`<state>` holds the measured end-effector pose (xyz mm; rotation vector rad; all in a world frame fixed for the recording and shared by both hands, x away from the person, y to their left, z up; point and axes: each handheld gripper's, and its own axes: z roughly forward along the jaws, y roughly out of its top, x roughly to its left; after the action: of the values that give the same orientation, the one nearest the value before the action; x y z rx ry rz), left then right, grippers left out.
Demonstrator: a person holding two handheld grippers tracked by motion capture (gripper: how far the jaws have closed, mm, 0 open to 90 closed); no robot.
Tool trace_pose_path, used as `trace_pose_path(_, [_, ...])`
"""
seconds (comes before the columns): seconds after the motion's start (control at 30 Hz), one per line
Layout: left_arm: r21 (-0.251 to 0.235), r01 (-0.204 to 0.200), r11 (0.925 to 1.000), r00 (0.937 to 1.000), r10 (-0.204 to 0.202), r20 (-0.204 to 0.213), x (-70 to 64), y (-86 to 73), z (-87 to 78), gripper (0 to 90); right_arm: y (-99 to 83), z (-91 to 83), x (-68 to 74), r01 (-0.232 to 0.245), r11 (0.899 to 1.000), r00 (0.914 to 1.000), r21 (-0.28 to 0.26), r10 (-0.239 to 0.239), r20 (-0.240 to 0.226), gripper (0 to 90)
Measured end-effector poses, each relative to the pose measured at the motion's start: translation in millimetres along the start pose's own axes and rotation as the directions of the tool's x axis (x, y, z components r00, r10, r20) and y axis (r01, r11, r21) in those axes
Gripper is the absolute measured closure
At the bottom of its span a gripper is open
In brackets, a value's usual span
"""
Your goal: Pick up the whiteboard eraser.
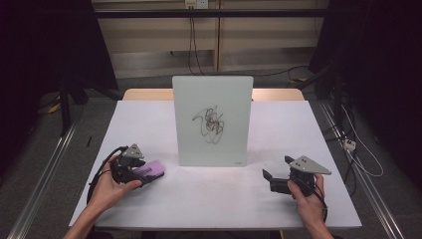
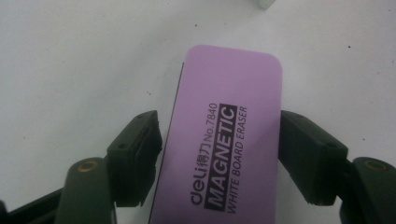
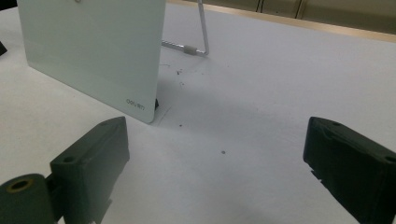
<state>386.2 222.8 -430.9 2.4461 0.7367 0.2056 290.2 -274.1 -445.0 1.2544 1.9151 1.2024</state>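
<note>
A white board (image 1: 213,99) stands upright at the table's middle, with a black scribble (image 1: 210,124) drawn on it. A purple magnetic eraser (image 1: 153,170) lies at the front left of the table. My left gripper (image 1: 144,173) is shut on the eraser (image 2: 229,130), one jaw against each long side, in the left gripper (image 2: 219,128) view. At the front right my right gripper (image 1: 276,168) is open with nothing between its jaws. In the right gripper (image 3: 215,140) view the board's lower corner (image 3: 93,46) lies ahead to the left.
The white table (image 1: 278,124) has bare room on both sides of the board. A thin metal stand leg (image 3: 203,32) props the board from behind. Cables (image 1: 358,149) hang on the floor to the right of the table.
</note>
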Motion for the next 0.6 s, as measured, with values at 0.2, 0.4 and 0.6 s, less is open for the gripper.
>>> trace_pose_path(0.2, [0.013, -0.001, 0.9999, 1.0, 0.001, 0.006, 0.0, -0.1, 1.9, 36.1, -0.2, 0.0, 0.1, 0.001, 1.0, 1.0, 0.002, -0.001, 0.001, 7.1])
trace_pose_path(0.4, [0.02, -0.013, 0.9997, 0.9999, 0.013, -0.001, -1.7, 0.4, 1.4, 37.7, -0.1, 0.4, 0.6, 0.0, 1.0, 1.0, 0.004, 0.0, 0.0, 7.1])
trace_pose_path(0.6, [0.021, -0.018, 0.9996, 0.9998, 0.018, -0.003, -3.0, 0.6, 0.9, 38.9, -0.1, 0.4, 0.2, -0.002, 1.0, 1.0, 0.0, 0.002, -0.001, 7.2])
